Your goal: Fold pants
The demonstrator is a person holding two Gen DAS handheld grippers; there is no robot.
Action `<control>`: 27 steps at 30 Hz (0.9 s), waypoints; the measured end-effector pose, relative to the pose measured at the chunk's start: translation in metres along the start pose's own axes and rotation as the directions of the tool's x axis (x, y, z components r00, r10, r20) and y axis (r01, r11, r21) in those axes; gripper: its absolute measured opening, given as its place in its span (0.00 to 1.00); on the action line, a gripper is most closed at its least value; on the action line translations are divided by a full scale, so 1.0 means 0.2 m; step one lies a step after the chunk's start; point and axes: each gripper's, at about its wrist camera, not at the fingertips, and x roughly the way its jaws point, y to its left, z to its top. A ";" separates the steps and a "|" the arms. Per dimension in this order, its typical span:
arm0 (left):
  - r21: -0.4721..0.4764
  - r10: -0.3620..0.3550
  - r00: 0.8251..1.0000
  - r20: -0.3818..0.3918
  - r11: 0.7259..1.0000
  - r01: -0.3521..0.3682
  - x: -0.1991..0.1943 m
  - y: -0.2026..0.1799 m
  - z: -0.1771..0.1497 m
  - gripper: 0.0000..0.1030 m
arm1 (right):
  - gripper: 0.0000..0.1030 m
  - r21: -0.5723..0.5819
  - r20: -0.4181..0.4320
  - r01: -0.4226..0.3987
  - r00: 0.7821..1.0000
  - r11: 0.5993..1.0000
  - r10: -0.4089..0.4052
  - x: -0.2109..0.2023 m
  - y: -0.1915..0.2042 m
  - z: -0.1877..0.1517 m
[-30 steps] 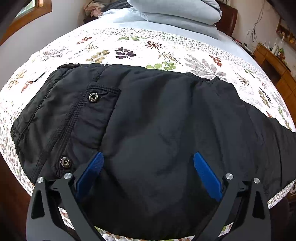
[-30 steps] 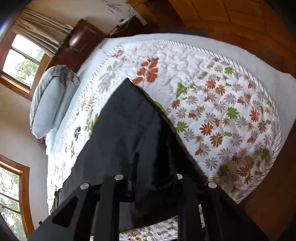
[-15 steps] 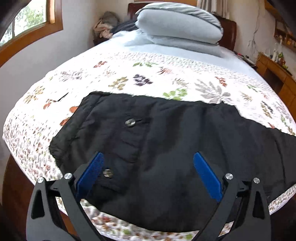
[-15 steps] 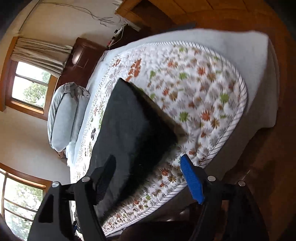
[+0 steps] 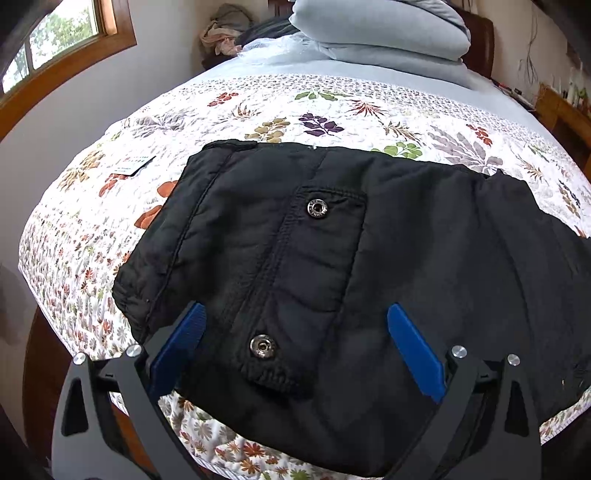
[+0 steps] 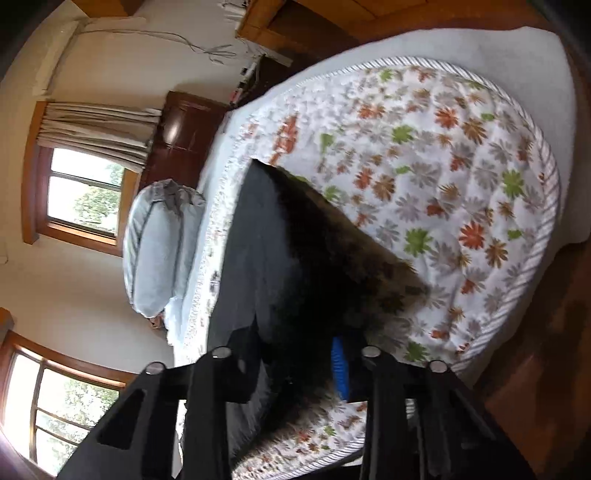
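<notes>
Since half a second ago, our right gripper [image 6: 295, 354] has gone from spread wide beside the bed's edge to closing on the black pants [image 5: 369, 258]; its jaws have just been closing, and dark cloth now sits between the fingers [image 6: 340, 365], pinched there, though the picture is blurred. Our left-wrist view has shifted too: the waist end of the pants now lies closer under it than before.

We see the pants lying flat across the floral quilt [image 5: 258, 110] on the bed, waistband toward the left of the left-wrist view, the leg running off to the right. Two metal snaps [image 5: 317, 209] show on the pocket flap. Our left gripper [image 5: 295, 332] hovers over the waist area, its blue fingers [image 5: 181, 339] spread apart, clasping nothing. Grey folded bedding [image 5: 376, 33] sits at the head of the bed.
</notes>
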 end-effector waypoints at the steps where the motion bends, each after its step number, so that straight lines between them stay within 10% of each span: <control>1: 0.005 0.002 1.000 -0.001 1.000 -0.002 0.00 0.00 0.00 0.96 | 0.22 -0.014 0.003 -0.003 1.000 1.000 0.003 0.00 0.02 0.01; 17: -0.025 -0.034 0.999 -0.005 0.999 0.033 -0.03 0.00 0.01 0.96 | 0.16 -0.210 0.047 0.026 0.999 0.977 -0.016 0.07 0.58 0.02; 27: -0.005 -0.042 0.999 0.009 0.999 0.042 -0.02 0.00 -0.02 0.97 | 0.16 -0.543 0.029 0.021 1.000 0.840 -0.006 0.16 1.26 -0.21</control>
